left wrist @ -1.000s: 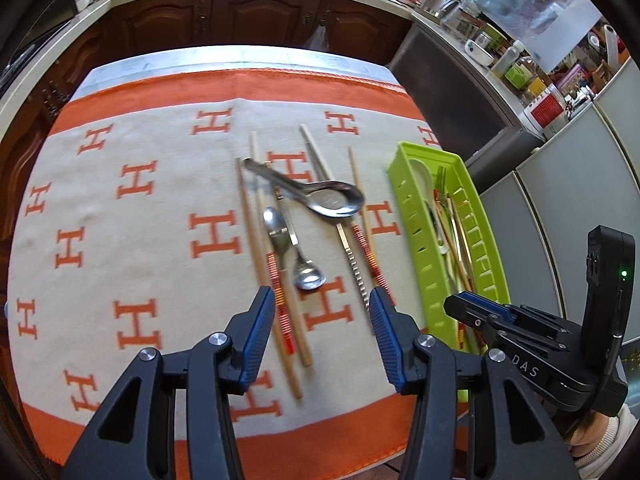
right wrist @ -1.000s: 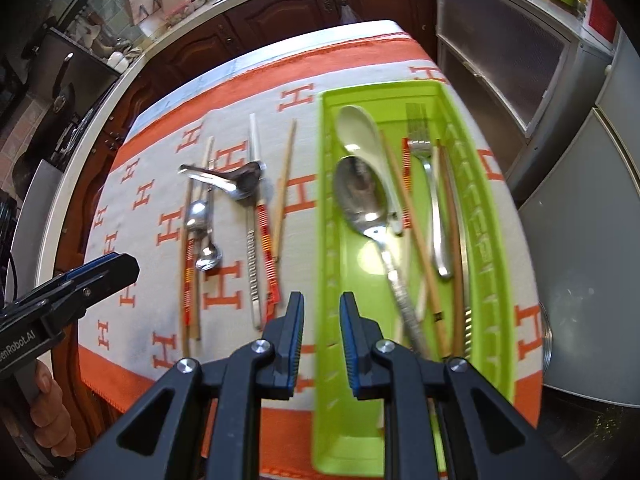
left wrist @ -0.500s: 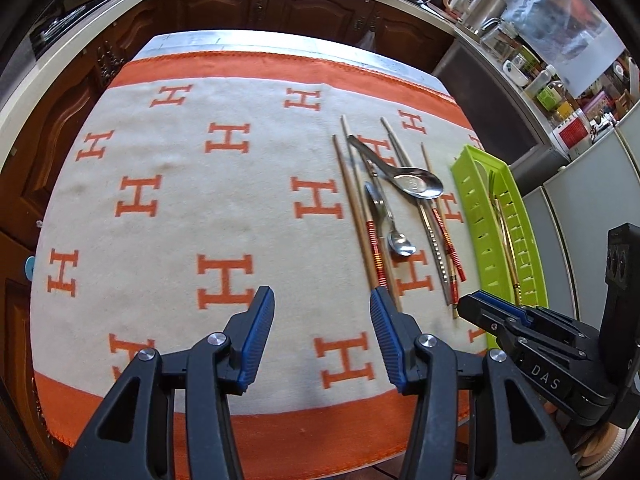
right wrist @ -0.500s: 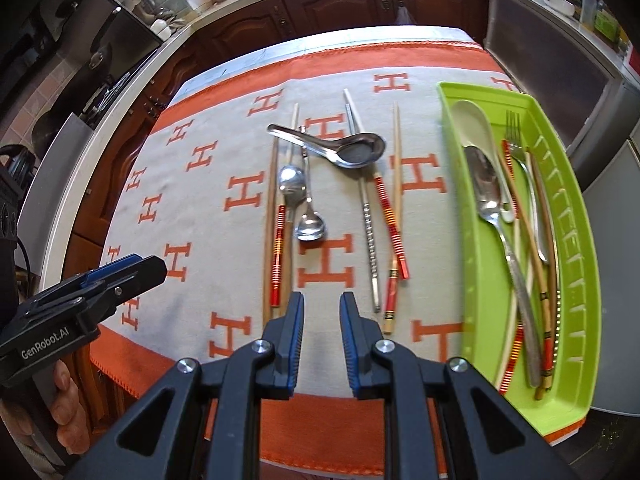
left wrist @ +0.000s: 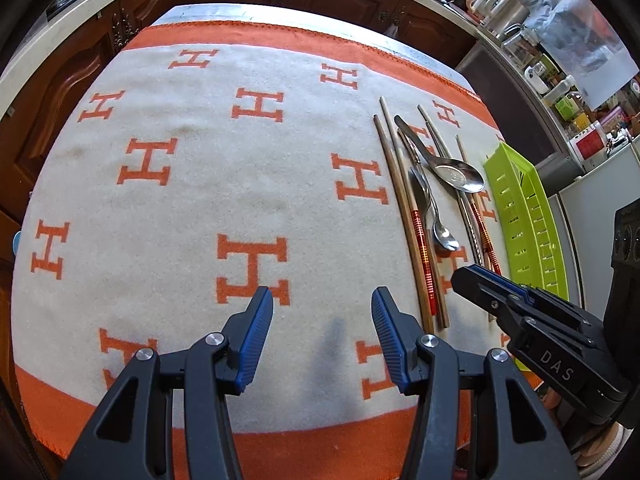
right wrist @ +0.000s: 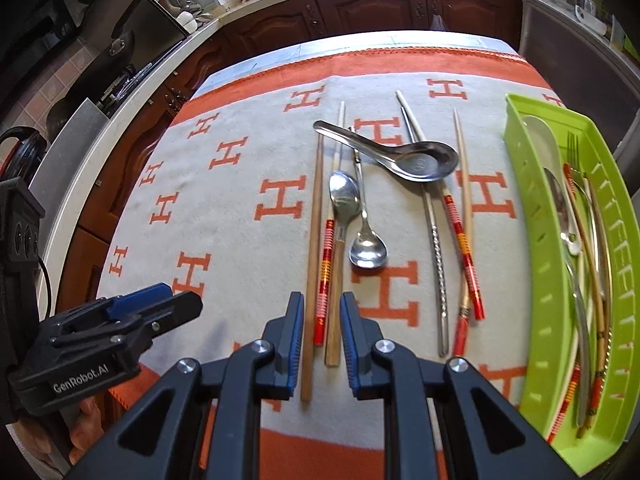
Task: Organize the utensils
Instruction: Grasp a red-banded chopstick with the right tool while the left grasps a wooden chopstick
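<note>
Loose utensils lie on the orange-and-cream cloth (right wrist: 240,240): a large metal soup spoon (right wrist: 420,160), two smaller spoons (right wrist: 368,252), a brown chopstick (right wrist: 314,240), red-banded chopsticks (right wrist: 326,264) and a twisted metal chopstick (right wrist: 438,256). The green tray (right wrist: 536,280) at the right holds a white spoon (right wrist: 540,140), a fork (right wrist: 574,148), a metal spoon and chopsticks. My right gripper (right wrist: 322,300) hovers over the near ends of the left chopsticks, jaws a narrow gap apart, gripping nothing. My left gripper (left wrist: 322,300) is open over bare cloth, left of the utensils (left wrist: 420,216).
Dark wooden cabinets (right wrist: 360,12) and a counter run behind the table. Jars and a kettle (left wrist: 496,4) crowd the counter at the right. A person's hand (right wrist: 80,432) holds the left gripper (right wrist: 184,300) at the near cloth edge. Grey cupboard fronts stand beyond the tray (left wrist: 528,232).
Both grippers have moved left across the cloth and sunk a little. The right one left the tray and now hangs over the left chopsticks. The left one left the utensils for bare cloth.
</note>
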{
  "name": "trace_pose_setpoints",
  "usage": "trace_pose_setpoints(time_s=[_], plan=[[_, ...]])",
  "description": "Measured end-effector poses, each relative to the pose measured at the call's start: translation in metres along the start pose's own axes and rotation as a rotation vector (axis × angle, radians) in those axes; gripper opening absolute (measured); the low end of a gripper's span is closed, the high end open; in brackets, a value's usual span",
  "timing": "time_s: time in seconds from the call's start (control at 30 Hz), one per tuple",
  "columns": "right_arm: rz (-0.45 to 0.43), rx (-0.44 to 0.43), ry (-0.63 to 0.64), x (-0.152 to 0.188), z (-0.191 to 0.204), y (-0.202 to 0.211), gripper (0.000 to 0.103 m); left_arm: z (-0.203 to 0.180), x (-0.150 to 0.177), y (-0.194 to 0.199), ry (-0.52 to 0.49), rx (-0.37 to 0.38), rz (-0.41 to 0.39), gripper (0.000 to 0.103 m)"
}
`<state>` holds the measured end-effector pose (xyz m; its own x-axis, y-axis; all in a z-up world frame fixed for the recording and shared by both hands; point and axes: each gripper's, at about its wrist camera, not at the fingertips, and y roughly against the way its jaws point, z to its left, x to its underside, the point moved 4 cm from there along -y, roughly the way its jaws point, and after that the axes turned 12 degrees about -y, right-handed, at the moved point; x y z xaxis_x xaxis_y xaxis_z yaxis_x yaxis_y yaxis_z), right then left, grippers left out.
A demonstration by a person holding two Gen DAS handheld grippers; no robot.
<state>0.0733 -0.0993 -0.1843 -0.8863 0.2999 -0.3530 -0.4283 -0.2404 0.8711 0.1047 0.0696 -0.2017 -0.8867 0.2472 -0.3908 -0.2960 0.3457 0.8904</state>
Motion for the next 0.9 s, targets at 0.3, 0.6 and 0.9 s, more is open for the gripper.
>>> trace_pose_setpoints(time_s=[0.3,0.6,0.9], plan=[[0.001,-0.051,-0.001,-0.015,0.006,-0.020,0.011,-0.005,-0.016,-0.003,-0.002,0.010,-0.033,0.050],[0.025,-0.043,-0.023,-0.027,0.003,-0.037,0.006,-0.005,-0.011,-0.011,0.033,0.009,-0.018,0.050],[0.038,0.035,0.054,-0.035,0.006,-0.051,0.006,-0.009,-0.015,-0.016,0.046,0.009,-0.022,0.050]])
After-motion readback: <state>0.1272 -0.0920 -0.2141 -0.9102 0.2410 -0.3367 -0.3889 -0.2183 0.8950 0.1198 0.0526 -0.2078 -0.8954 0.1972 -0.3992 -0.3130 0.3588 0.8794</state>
